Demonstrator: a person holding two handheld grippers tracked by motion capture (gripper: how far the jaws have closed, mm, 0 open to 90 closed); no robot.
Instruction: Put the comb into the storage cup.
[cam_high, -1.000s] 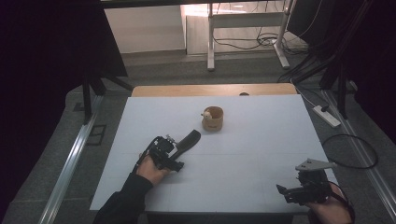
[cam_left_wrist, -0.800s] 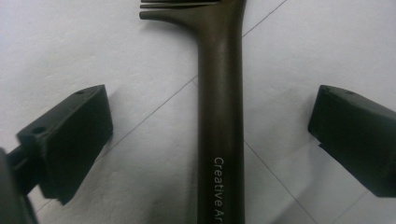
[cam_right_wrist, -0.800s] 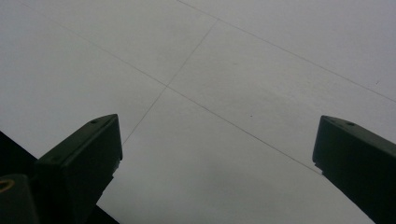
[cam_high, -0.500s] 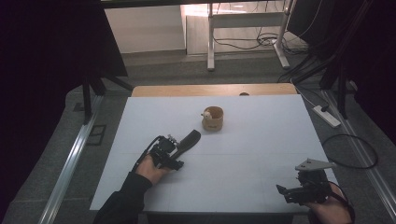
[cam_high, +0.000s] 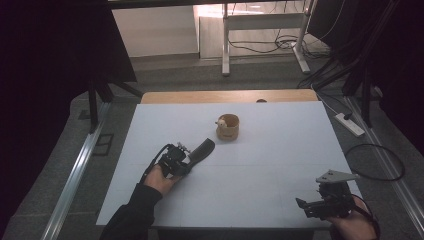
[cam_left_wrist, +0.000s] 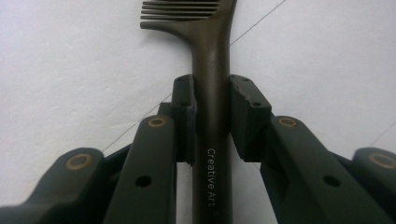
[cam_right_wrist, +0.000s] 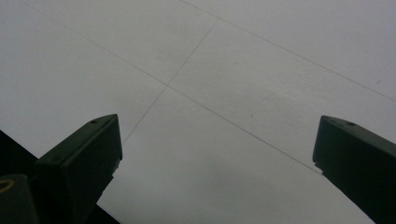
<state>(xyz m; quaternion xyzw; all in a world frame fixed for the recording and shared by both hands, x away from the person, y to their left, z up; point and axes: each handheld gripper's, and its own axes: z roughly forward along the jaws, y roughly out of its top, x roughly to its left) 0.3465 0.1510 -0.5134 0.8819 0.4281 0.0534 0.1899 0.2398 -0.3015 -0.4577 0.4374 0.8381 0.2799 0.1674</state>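
i hold a two-jaw gripper in each hand over a white table. my left gripper has just been closing its jaws, and in the left gripper view both pads now press against the handle of a dark brown comb. the handle runs straight up between the pads, with the words "creative art" printed along it and the comb's teeth at the top, lying over the white surface. in the high view the comb sticks out of my left gripper toward a small wooden cup, which stands near it at the table's middle, apart from the comb. my right gripper sits at the near right corner of the table, well apart from the comb; its jaws stand wide apart with nothing between them, above bare white tabletop.
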